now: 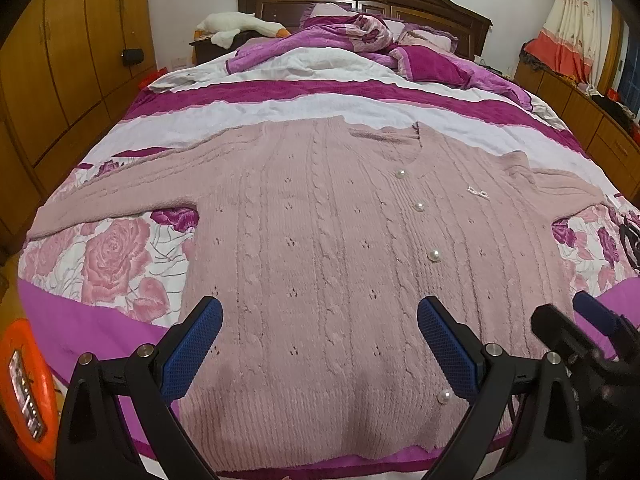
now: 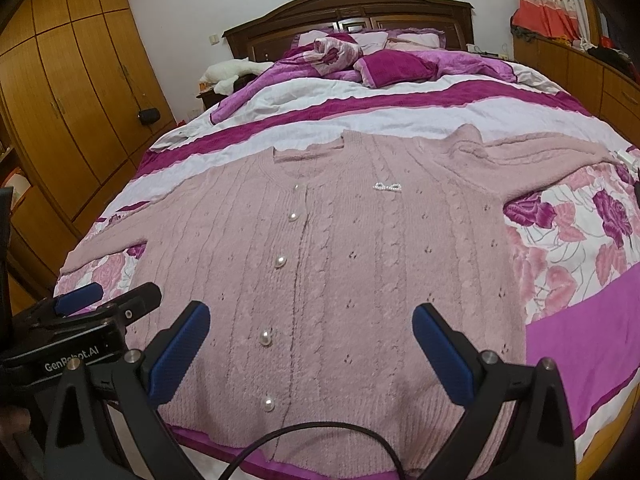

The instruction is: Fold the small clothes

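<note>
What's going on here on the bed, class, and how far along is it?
A person holds a two-finger gripper in each hand above the near hem of a pink cardigan spread flat and front-up on the bed. The left gripper and the right gripper are both open and hold nothing. The cardigan is buttoned with pearl buttons and its sleeves lie stretched out to the sides. No fold has been made yet.
</note>
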Demonstrator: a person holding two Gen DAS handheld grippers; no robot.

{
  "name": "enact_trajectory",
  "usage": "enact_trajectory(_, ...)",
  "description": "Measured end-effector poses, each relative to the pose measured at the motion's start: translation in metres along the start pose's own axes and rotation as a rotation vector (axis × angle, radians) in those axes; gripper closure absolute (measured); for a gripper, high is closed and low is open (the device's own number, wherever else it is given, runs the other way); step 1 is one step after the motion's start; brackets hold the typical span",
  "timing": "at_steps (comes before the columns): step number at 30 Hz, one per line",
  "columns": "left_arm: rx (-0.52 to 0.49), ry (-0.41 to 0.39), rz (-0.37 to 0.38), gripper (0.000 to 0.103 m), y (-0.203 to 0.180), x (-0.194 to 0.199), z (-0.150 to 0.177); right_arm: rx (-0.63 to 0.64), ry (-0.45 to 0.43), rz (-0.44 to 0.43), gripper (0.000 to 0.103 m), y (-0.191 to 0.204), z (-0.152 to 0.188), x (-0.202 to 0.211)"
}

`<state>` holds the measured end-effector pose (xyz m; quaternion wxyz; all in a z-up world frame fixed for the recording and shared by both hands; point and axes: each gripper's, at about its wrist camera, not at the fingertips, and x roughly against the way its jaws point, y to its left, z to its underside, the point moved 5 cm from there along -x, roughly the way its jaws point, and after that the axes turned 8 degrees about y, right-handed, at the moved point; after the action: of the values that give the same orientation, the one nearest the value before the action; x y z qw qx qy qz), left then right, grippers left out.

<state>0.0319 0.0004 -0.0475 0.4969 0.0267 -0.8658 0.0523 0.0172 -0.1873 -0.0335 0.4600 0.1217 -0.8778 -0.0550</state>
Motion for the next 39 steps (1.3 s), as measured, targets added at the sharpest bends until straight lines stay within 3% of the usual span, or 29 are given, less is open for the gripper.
enact_trajectory(10,-0.005,0.002,-0.008,0.022,0.000,-0.002,-0.018,-0.032,-0.016,0.016,0.000,-0.027,-0.017,0.004)
enact_trajectory(18,-0.018,-0.001,-0.015,0.022,-0.002,-0.008,-0.039,-0.065,-0.034,0.064,0.000,-0.072,-0.042,0.009)
enact_trajectory(30,-0.038,0.018,-0.001,0.022,-0.019,-0.040,-0.078,-0.209,-0.065,0.209,0.000,-0.204,-0.094,0.013)
enact_trajectory(39,-0.039,0.072,0.015,0.022,-0.037,-0.086,-0.089,-0.295,-0.021,0.295,0.000,-0.306,-0.123,-0.019)
